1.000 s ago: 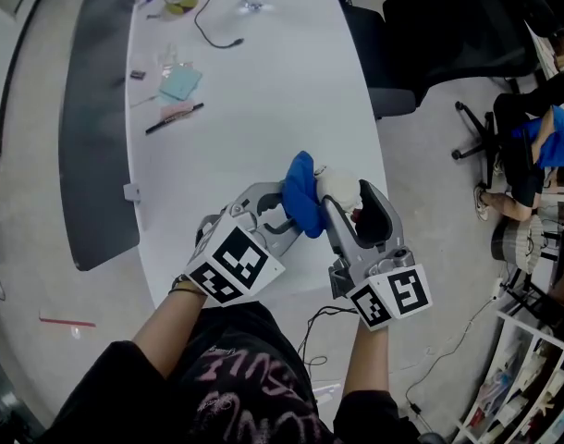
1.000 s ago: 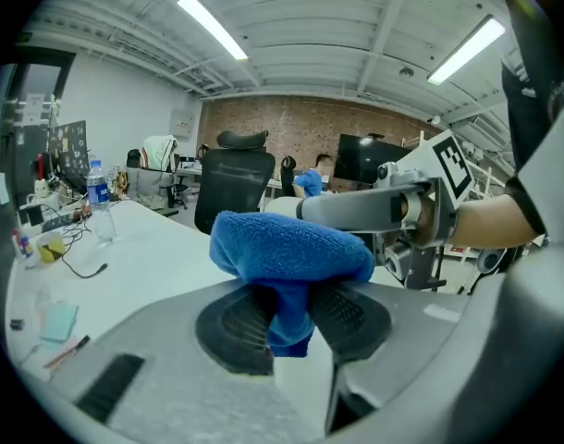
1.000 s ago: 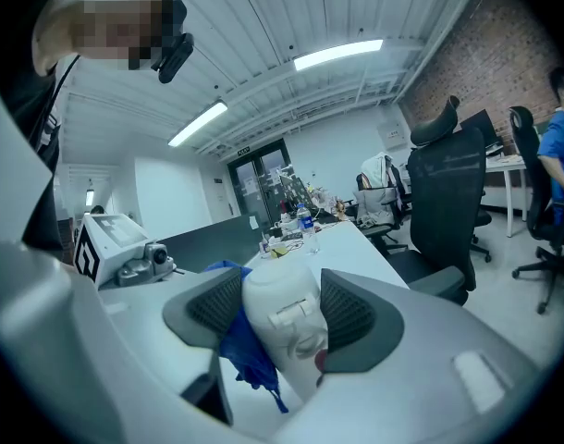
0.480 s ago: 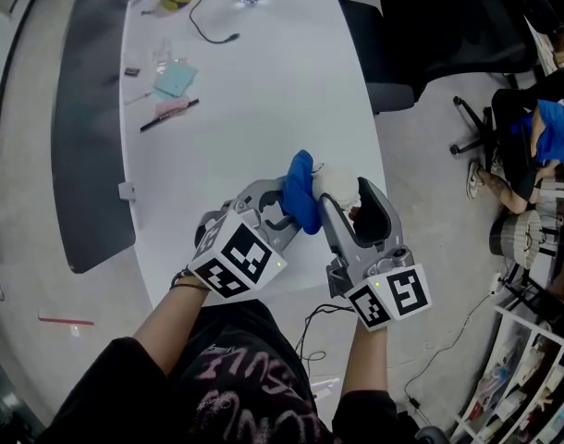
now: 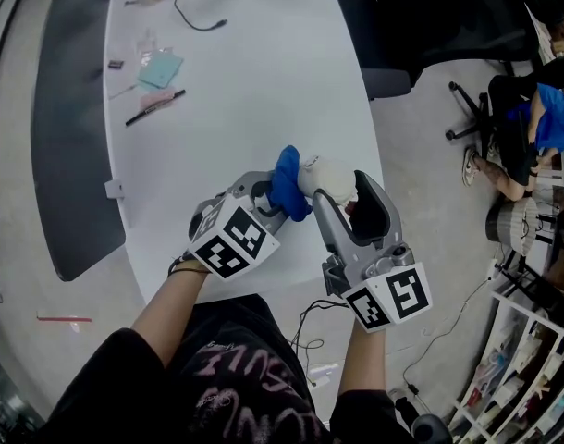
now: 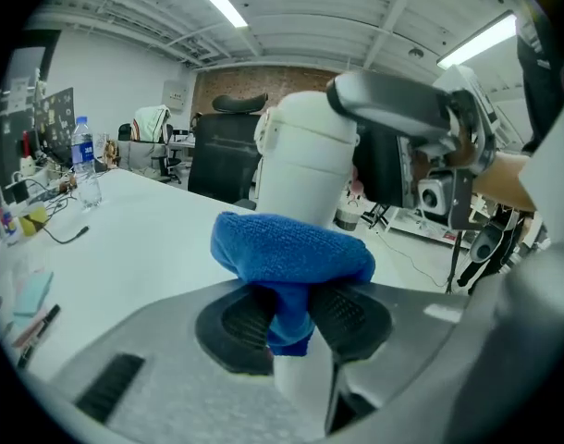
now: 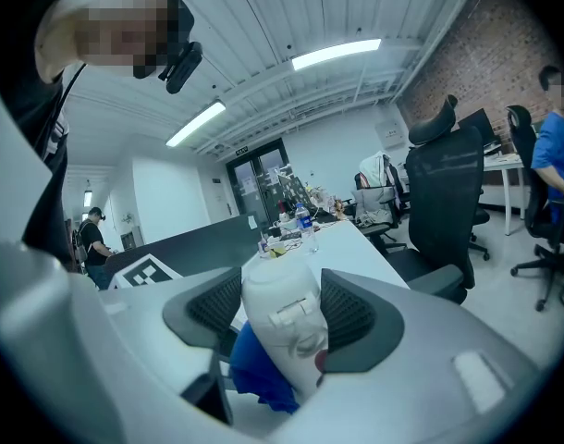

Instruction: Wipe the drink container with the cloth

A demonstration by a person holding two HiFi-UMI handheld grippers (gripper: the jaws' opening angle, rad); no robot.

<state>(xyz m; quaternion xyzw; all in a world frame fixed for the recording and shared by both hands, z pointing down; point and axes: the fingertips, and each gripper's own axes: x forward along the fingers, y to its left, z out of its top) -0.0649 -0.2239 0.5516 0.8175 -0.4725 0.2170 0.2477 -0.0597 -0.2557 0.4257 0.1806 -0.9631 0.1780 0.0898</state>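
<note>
Clamps the drink container (image 7: 280, 326) in the right gripper (image 5: 337, 191), 2 ribbed fingers pressed on opposite sides of the white body near its capped end. Held just above the desk (image 5: 236, 91), close to the near edge of it.

Pinches the cloth (image 6: 291, 248) in the left gripper (image 6: 291, 320), fingers closed on a hanging fold, with the rest bulging over the tips.

Sits just left of the container, cloth touching its side wall and wedged between the left fingers and the plastic. From the left gripper view, stands the container's long axis upright, crossing the left fingers' line of reach, with a right finger across its top. Probably calls for a stroke along that axis, over the free lower body, left gripper being the nearer mover.

Blue microfibre, nubby pile, soft and bunched. Smooth matt white plastic, cylindrical, rounded shoulder, a moulded lid latch and a small red mark. Glossy white desk.
</note>
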